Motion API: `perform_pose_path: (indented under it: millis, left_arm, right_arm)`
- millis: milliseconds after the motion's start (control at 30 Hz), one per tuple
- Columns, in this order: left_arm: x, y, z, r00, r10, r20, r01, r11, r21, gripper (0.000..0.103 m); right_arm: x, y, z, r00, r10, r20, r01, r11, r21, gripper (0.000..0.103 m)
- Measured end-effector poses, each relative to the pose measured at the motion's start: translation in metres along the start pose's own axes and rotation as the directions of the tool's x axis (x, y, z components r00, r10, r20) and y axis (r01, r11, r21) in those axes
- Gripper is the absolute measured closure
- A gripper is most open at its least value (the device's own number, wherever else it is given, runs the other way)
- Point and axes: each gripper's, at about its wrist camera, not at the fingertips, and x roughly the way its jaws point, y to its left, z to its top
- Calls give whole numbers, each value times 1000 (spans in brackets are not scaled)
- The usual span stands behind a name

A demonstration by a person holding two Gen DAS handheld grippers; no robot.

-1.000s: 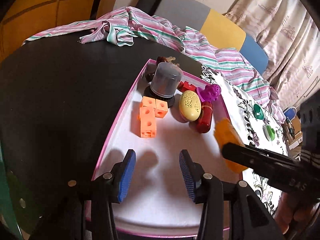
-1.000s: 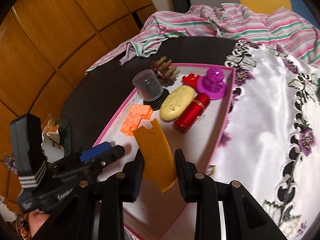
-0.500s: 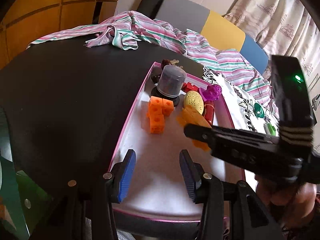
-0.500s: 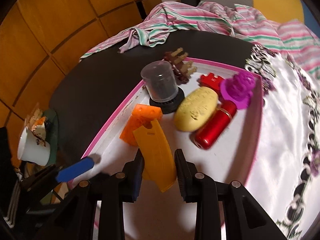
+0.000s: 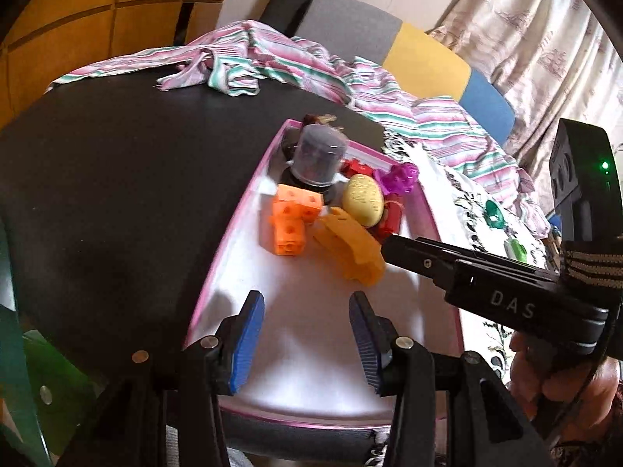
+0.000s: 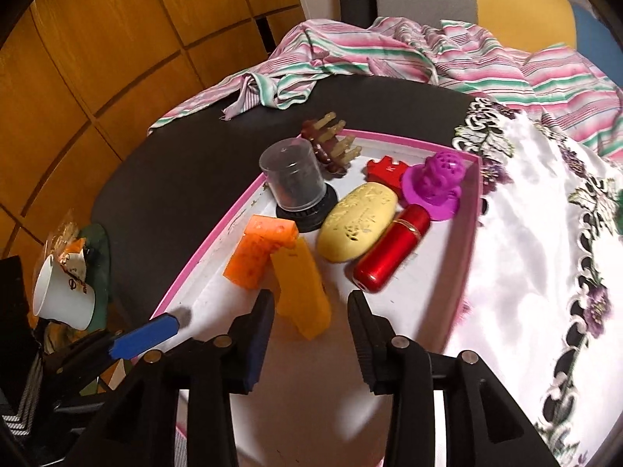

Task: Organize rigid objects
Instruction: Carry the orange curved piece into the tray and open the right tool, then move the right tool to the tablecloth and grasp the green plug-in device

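Now my right gripper (image 6: 309,307) jaws have just been opening; the orange piece (image 6: 300,288) lies between them, unpressed. My left gripper (image 5: 305,334) stands open over the pink-rimmed tray (image 5: 233,233), nothing between its jaws.

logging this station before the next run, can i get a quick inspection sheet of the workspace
surface: black table, white floral cloth on one side
job's things: pink-rimmed tray holds orange blocks, yellow oval, red cylinder, purple toy, capped jar; orange flat piece just set down
clutter: striped garment, paper cup
grippers: right gripper just opening, piece between fingers; left gripper open, empty
cables: nothing seen
surroundings: wood panels, chair, curtain
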Motion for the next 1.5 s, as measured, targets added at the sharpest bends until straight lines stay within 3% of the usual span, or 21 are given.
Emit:
perform_pose_path:
  millis: [500,833,1133,1500]
  left_arm:
    - [5,-34,-2,998,-57,-35,60,996,66,57]
    - [11,-79,-2,993,-99,-71,108,982,153,57]
    - [24,-134,-4,982,-143,-125,172,950,261,57]
    - [46,-181,-15,965,-161,-205,223,918,327,57]
  right_arm:
    - [-50,-41,0,976,-196,92,196,981,2,59]
    - [-70,-94,-6,958,-276,78,269,959,92,57]
    - [-84,-147,-20,941,-337,38,325,929,178,55]
    - [-94,-203,-35,921,-388,-15,379,889,258,53]
